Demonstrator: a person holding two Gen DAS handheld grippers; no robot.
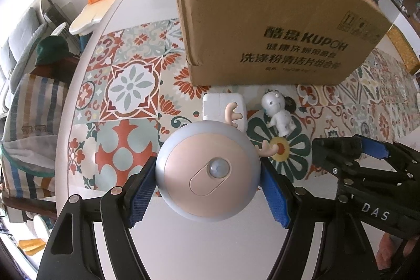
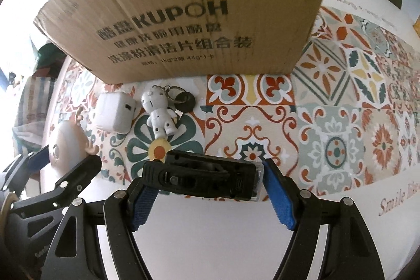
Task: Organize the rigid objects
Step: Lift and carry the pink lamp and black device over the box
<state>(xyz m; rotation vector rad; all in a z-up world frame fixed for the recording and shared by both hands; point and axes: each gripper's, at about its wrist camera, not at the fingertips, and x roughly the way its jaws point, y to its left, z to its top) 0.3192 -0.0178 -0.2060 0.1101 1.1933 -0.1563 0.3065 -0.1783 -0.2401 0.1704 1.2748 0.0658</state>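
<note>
L tongs (image 1: 208, 190) clamped on round antlered lamp (image 1: 208, 171); R tongs (image 2: 210, 194) clamped on black device (image 2: 202, 179). Just ahead of both: white charger (image 2: 114, 112), robot keychain (image 2: 158, 114), w/ cardboard box (image 1: 265, 17) behind on desk (image 1: 189, 240), blocking fwd path.

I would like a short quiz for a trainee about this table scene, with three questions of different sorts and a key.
1. True or false: the left hand-held gripper holds the round antlered light.
2. Which thing lies between the white charger and the black disc? A) orange basket B) robot figurine keychain C) green cap
3. Fill in: the right hand-held gripper grips a black ____ in front of the cardboard box.

Key: 1 true; 2 B; 3 device.
</note>
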